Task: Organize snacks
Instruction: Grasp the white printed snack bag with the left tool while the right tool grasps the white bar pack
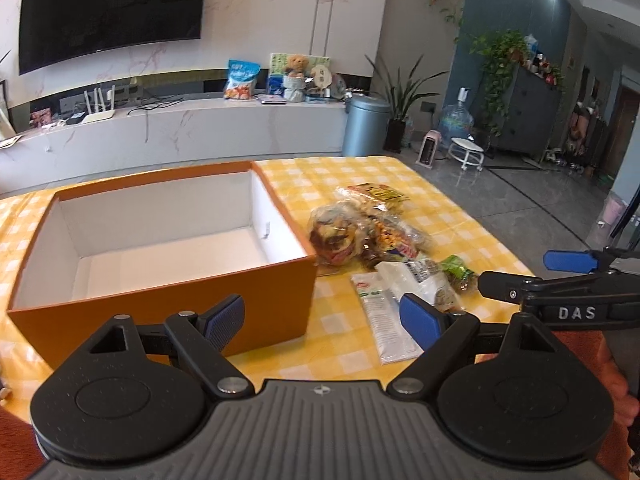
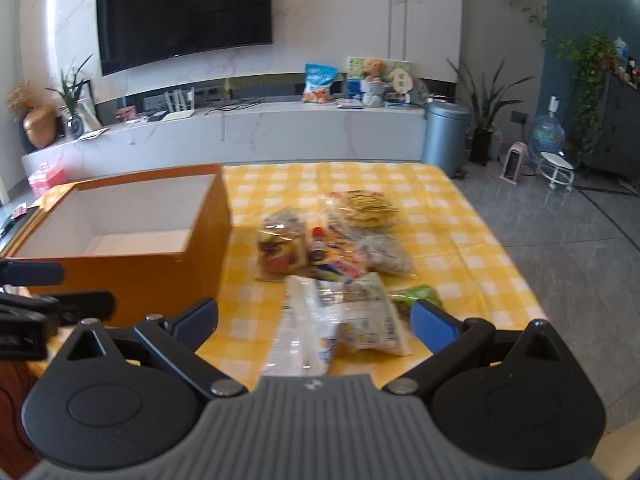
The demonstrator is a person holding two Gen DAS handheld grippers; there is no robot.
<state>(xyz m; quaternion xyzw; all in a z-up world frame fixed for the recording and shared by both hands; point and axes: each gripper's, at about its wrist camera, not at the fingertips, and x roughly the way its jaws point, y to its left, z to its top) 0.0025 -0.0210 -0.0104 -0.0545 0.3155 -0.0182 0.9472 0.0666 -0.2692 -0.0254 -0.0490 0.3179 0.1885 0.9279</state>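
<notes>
Clearly the right gripper (image 2: 314, 326) is nearer: the white snack packet (image 2: 344, 320) lies straight ahead between its wide-spread fingers, long axis running away from them, just right of the empty orange box (image 1: 160, 240). The left gripper (image 1: 322, 320), fingers wide too, faces the box's right corner. Yellow checked worktop (image 2: 460, 248), living room beyond.

Snack packets (image 1: 376, 236) lie heaped just right of the open orange box (image 1: 168, 280).
</notes>
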